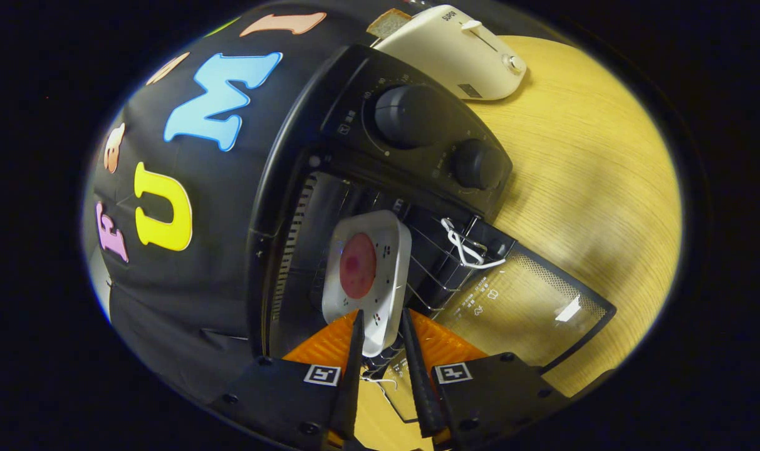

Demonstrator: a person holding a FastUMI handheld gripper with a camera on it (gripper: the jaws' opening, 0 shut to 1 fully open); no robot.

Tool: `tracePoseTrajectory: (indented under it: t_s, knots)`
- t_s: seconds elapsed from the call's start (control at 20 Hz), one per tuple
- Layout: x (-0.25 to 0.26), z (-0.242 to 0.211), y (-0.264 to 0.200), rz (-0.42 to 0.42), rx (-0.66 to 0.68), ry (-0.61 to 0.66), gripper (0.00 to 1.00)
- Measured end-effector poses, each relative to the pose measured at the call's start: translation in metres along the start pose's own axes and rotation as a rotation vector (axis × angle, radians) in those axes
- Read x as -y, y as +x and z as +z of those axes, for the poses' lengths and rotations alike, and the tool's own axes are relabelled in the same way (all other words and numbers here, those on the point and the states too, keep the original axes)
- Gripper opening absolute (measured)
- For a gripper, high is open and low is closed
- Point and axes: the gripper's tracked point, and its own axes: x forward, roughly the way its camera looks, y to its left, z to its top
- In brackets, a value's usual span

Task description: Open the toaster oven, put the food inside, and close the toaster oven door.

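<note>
- The toaster oven's inside is dark; its back wall is hard to make out, and the plate hides part of the wire rack.
- The plate is a rounded square, long axis running from the claw into the oven mouth, its near edge between the fingers.
- A round pink piece of food lies in the plate.
- The claw is nearly closed, both fingers pressing the plate's near rim.
- The oven door hangs open onto the bench.
- Behind the oven, a pop-up toaster holds a bread slice, partly cut off.
</note>
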Motion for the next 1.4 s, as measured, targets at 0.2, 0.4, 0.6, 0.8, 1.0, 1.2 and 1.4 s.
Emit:
tracePoseTrajectory:
  t_s: [0.2, 0.4, 0.6, 0.8, 1.0, 1.2, 1.4]
  knots:
    - [0.005, -0.006, -0.02, -0.006, -0.001, -0.036, 0.86]
    - [0.007, -0.02, -0.048, -0.004, -0.02, -0.132, 0.98]
    - [0.006, -0.026, -0.077, -0.002, -0.015, -0.223, 0.98]
    - [0.01, -0.034, -0.098, -0.021, -0.01, -0.35, 0.98]
    - [0.018, -0.053, -0.113, -0.048, -0.031, -0.474, 0.98]
    - [0.032, -0.077, -0.124, -0.089, -0.078, -0.626, 0.98]
    - [0.052, -0.094, -0.122, -0.183, -0.131, -0.783, 0.98]
